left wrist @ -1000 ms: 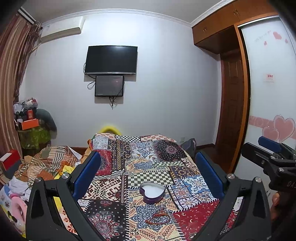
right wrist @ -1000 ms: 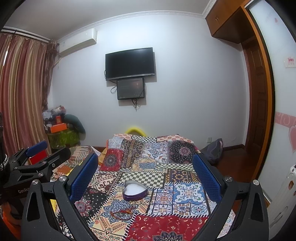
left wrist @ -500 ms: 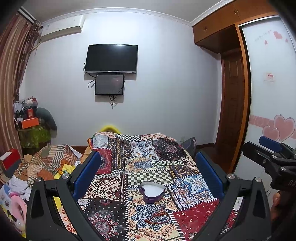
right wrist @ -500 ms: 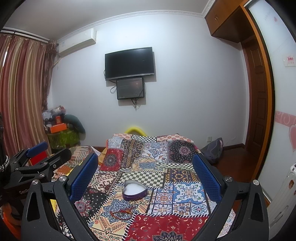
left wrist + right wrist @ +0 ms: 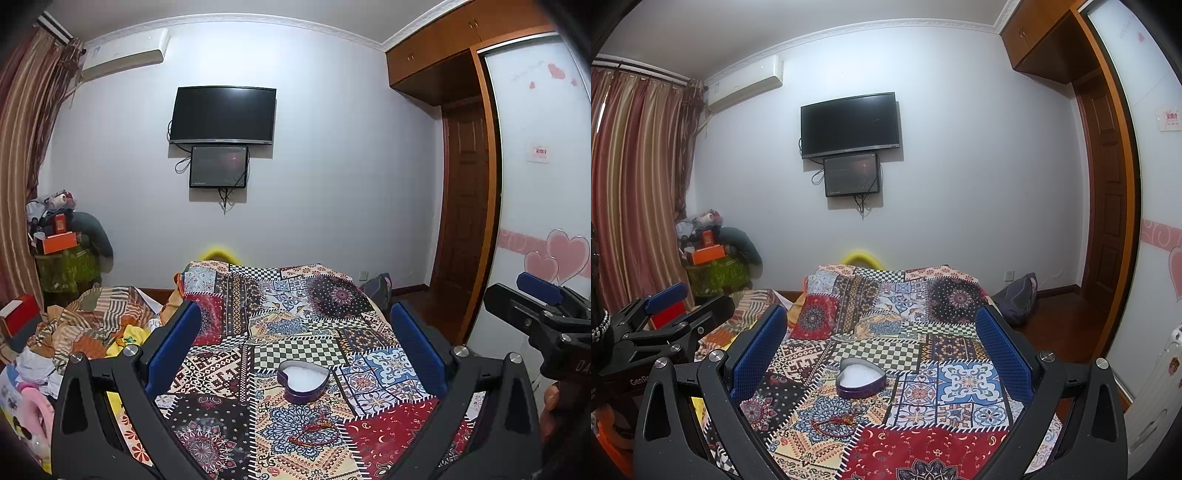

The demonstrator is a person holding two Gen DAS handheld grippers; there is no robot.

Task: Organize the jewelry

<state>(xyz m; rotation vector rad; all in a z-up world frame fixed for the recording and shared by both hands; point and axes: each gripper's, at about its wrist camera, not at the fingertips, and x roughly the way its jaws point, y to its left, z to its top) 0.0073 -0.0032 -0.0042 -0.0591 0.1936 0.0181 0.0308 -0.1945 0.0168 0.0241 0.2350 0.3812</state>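
The left gripper (image 5: 295, 339) is holding its blue-padded fingers (image 5: 173, 347) spread wide apart with nothing between them, hanging above the near part of the bed, and the right gripper (image 5: 882, 339) is doing the same, its own blue pads (image 5: 1003, 350) splayed and gripping nothing. Framed between both pairs of fingers, a purple heart-shaped box (image 5: 303, 380) is sitting open on the patchwork bedspread (image 5: 295, 321), showing a white lining, just near of a black-and-white checkered patch. Just nearer than the box, and not touching it, a red bracelet (image 5: 314, 434) is lying loose on a blue-and-cream patch; in the right wrist view it is lying near and left of the box. Neither gripper is touching the box or the bracelet. In the left wrist view the right gripper is showing at the right edge, with part of a hand (image 5: 550, 402) behind it. Left of the bed a heap of striped and coloured cloth (image 5: 92, 325) is lying, with striped curtains (image 5: 635, 192) hanging beyond it. On the far wall a dark television (image 5: 222, 115) is hanging above a smaller screen (image 5: 218, 167), and a wooden wardrobe (image 5: 461, 147) is standing at the right.
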